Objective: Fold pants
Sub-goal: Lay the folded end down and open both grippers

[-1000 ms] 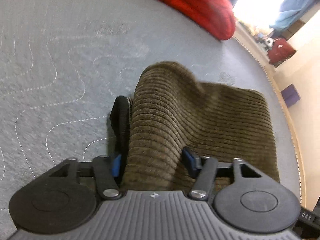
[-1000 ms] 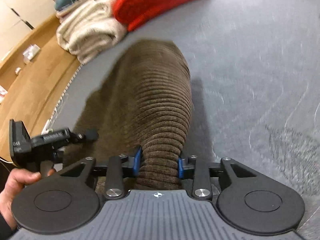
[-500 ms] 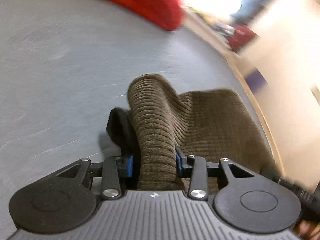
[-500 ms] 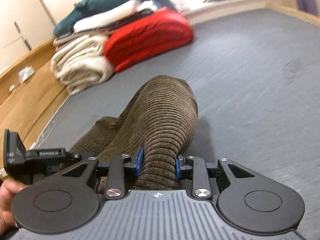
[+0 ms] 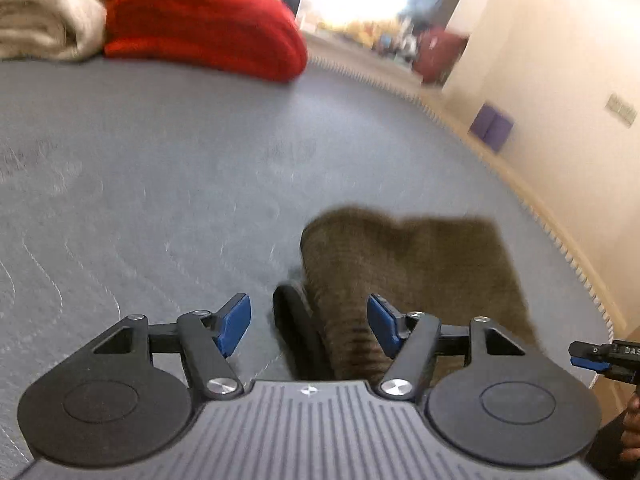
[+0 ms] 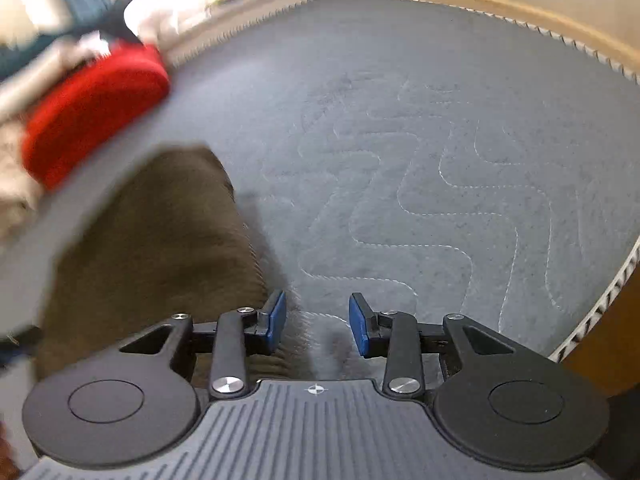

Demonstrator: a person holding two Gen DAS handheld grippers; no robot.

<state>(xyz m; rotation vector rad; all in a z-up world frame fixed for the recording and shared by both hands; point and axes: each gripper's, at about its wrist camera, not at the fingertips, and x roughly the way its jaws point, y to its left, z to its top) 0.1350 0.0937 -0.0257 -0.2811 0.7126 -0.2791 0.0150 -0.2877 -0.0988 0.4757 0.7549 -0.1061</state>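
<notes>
The brown corduroy pants point(image 5: 420, 264) lie folded in a compact pile on the grey quilted mattress point(image 5: 160, 184). My left gripper point(image 5: 310, 326) is open, its blue pads spread on either side of the near left edge of the pile, where a black lining point(image 5: 296, 332) shows. In the right wrist view the pants point(image 6: 156, 240) lie to the left. My right gripper point(image 6: 318, 322) is open and empty over bare mattress point(image 6: 440, 184), just right of the pile. The right gripper's tip also shows in the left wrist view point(image 5: 604, 356).
A red folded blanket point(image 5: 200, 24) and a cream one point(image 5: 44, 12) sit at the far side of the mattress; they also show in the right wrist view point(image 6: 96, 108). A wooden bed frame edge point(image 6: 500, 4) rims the mattress. A purple box point(image 5: 491, 127) stands by the wall.
Both grippers have opened and let go of the pants. The fabric has dropped onto the pile. The right gripper has swung right, off the cloth. Both views are blurred with motion.
</notes>
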